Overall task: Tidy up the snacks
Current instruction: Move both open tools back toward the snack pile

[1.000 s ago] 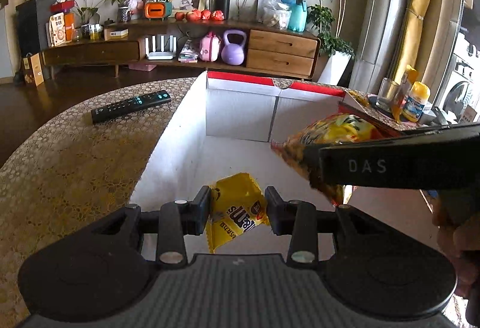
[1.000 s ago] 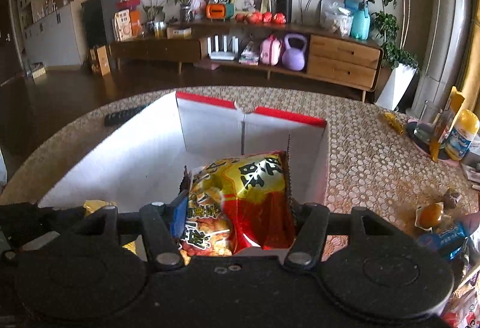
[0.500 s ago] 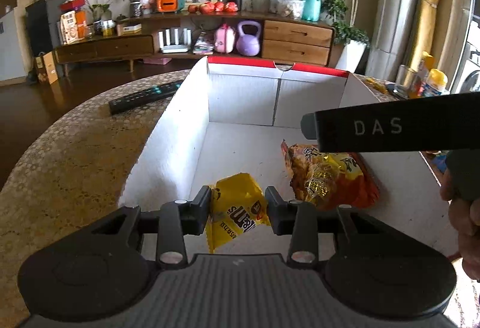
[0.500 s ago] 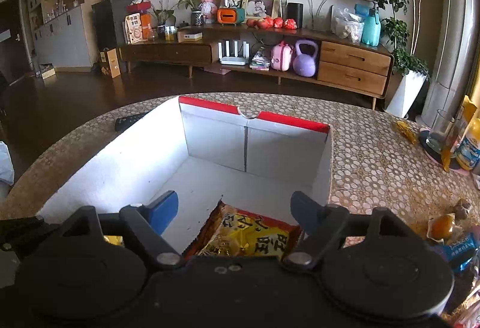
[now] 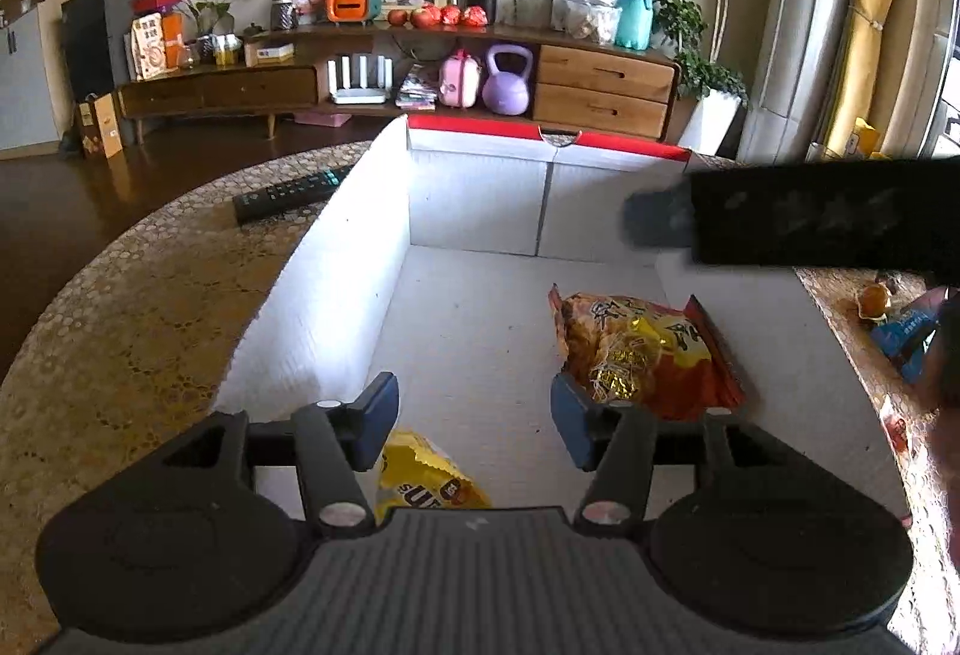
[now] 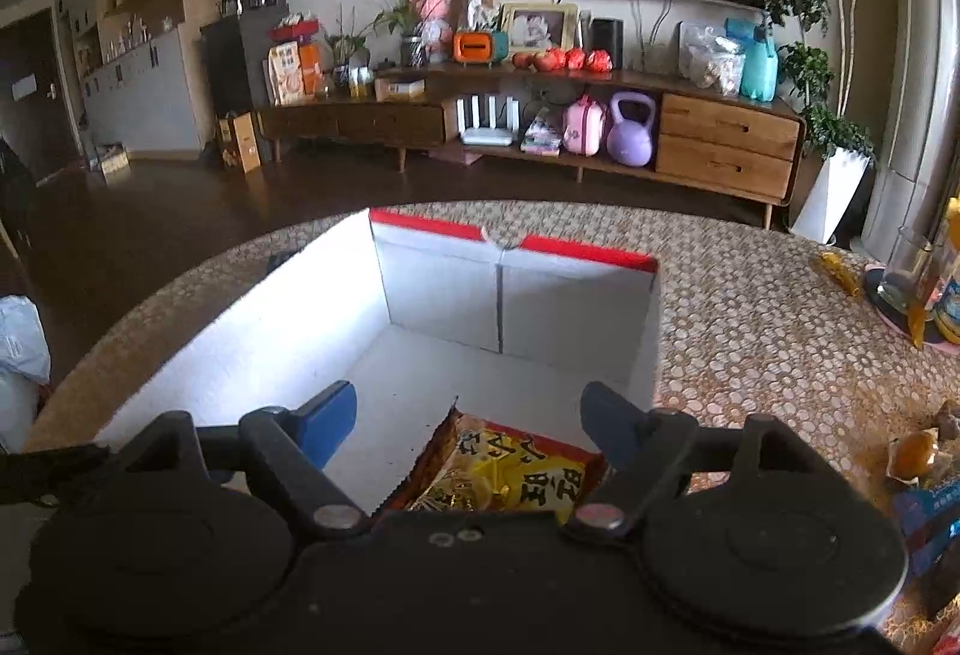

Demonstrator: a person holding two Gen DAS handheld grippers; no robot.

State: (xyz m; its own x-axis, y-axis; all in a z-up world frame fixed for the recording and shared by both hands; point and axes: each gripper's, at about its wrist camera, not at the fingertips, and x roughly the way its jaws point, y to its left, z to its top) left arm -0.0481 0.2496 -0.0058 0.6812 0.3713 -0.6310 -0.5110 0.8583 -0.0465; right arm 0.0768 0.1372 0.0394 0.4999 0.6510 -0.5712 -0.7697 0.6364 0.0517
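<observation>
Blue-padded fingers (image 5: 375, 418) of the left gripper (image 5: 474, 421) are spread wide apart with nothing between them, hanging above the near end of the white cardboard box with red top edge (image 5: 336, 265). Below and between them lies the yellow candy packet with brown lettering (image 5: 420, 478), flat on the box floor near the left wall, its lower part hidden behind the gripper body. Right gripper (image 6: 468, 424) is likewise spread wide, fingers (image 6: 327, 421) clear of everything, positioned over the right near part of the same box (image 6: 648, 331). Orange-red and yellow crinkly snack bag with printed characters (image 5: 642, 349) lies flat on the box floor toward the right side; from the right wrist view the same bag (image 6: 510, 475) sits just under the spread fingers, not touched by them. Candy packet and snack bag are apart from each other, bare white floor between.

Blurred black bar of the right gripper (image 5: 810, 217) crosses the right side of the left wrist view above the box wall. Box stands on a round table with a gold-patterned lace cloth (image 5: 138, 307). Black remote control (image 5: 288, 190) rests on the cloth just left of the box. On the cloth right of the box: a blue wrapped snack (image 5: 906, 334) and a small orange-brown piece (image 5: 873, 298); further back, a clear drinking glass (image 6: 906, 265) on a pink coaster.
</observation>
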